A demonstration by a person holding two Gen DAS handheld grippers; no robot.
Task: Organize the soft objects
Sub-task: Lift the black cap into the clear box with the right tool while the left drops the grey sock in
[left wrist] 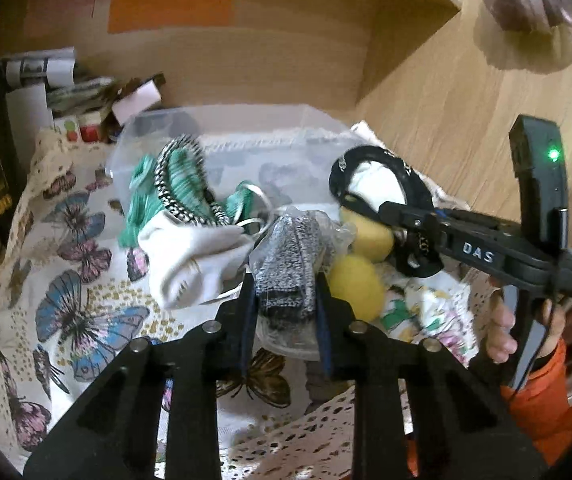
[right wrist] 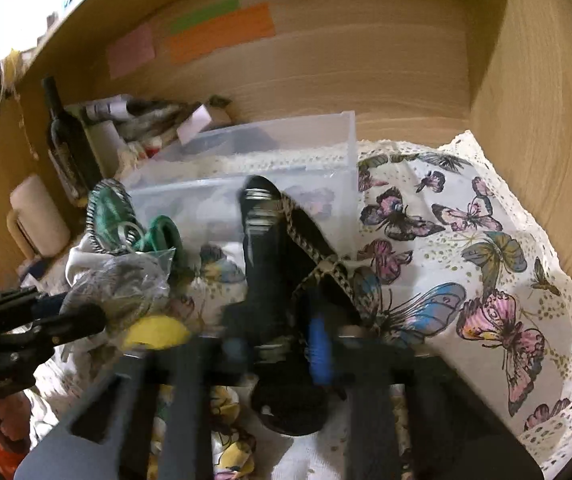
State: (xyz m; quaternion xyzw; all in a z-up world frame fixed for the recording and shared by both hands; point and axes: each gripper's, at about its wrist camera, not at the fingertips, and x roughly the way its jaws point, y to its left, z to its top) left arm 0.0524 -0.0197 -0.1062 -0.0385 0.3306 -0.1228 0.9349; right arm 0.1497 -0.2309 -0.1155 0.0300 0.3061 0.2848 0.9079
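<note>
My left gripper is shut on a grey speckled cloth in a clear plastic bag, held above the butterfly cloth. It shows at the left of the right wrist view. My right gripper is shut on a black fabric piece with a braided band. In the left wrist view that black piece has a white lining. A white sock, a green knit item and two yellow sponges lie by the clear plastic box.
A dark bottle, a white mug and stacked papers stand at the back left. Wooden shelf walls close in the back and right. A floral cloth lies under the sponges.
</note>
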